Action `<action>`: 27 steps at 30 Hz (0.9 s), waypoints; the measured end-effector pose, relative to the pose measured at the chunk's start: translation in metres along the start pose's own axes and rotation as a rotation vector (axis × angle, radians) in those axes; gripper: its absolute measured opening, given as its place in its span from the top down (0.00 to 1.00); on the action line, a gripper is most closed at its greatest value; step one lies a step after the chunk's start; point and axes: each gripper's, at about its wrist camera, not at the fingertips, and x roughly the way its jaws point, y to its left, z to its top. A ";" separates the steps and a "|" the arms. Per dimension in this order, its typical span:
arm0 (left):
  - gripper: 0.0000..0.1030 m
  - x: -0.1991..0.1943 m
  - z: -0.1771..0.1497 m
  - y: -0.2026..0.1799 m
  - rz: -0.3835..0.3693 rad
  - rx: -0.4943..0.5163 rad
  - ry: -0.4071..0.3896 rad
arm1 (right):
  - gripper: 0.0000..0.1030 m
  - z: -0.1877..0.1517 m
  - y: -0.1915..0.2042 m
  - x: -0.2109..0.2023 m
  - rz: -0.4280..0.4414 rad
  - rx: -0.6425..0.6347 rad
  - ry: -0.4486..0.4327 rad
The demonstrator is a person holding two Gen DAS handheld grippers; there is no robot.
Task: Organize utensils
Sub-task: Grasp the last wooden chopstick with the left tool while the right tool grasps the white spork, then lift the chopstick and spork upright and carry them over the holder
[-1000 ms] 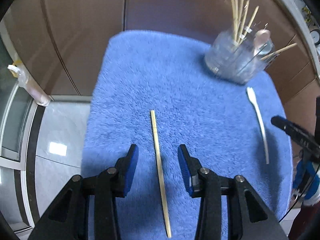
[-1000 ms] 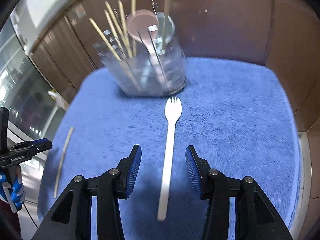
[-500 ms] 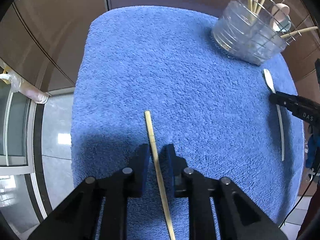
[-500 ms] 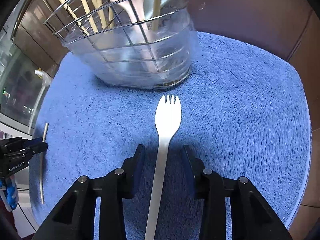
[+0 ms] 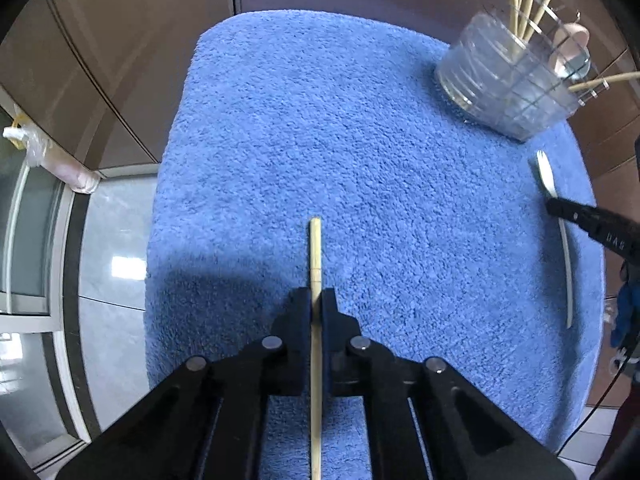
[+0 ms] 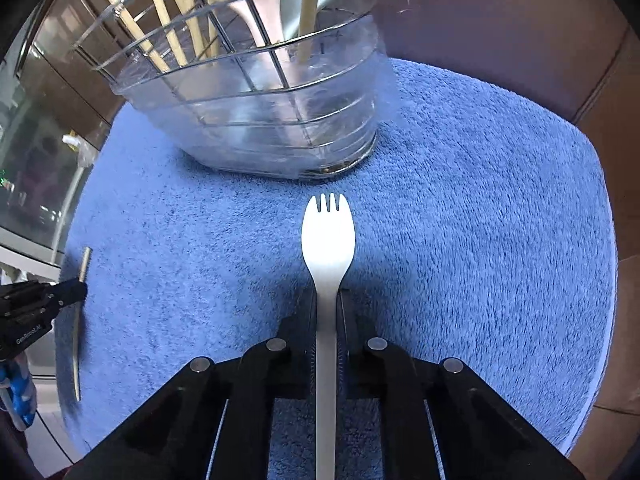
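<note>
My left gripper [image 5: 316, 300] is shut on a wooden chopstick [image 5: 315, 252] that lies along the blue towel [image 5: 360, 140]. My right gripper [image 6: 327, 300] is shut on the handle of a white plastic spork [image 6: 328, 232], tines pointing at the clear utensil holder [image 6: 260, 120]. The holder has a wire grid top and holds several chopsticks and a spoon. In the left wrist view the holder [image 5: 516, 84] stands at the far right, with the spork [image 5: 554, 216] and right gripper [image 5: 560, 206] below it. In the right wrist view the chopstick [image 6: 82, 300] and left gripper [image 6: 78, 290] are at the left edge.
The towel covers a small raised surface with brown cabinet panels [image 5: 120, 40] behind it. White floor tiles [image 5: 112, 264] and a glass door frame lie beyond its left edge. The towel's edge drops off on all sides.
Both grippers moved forward and down and shut: the left one on the chopstick, the right one on the spork handle. The right gripper is now much closer to the holder.
</note>
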 end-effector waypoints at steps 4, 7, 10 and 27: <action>0.96 -0.019 -0.011 0.003 -0.037 -0.003 -0.068 | 0.91 -0.012 -0.001 -0.021 0.025 -0.001 -0.058; 0.96 -0.042 -0.019 0.003 -0.069 0.001 -0.143 | 0.91 -0.024 -0.004 -0.044 0.061 -0.001 -0.128; 0.96 -0.068 -0.030 -0.004 -0.083 0.024 -0.209 | 0.91 -0.042 0.000 -0.070 0.096 -0.023 -0.217; 0.96 -0.224 0.022 -0.077 -0.302 0.084 -0.682 | 0.91 -0.031 0.055 -0.219 0.210 -0.099 -0.843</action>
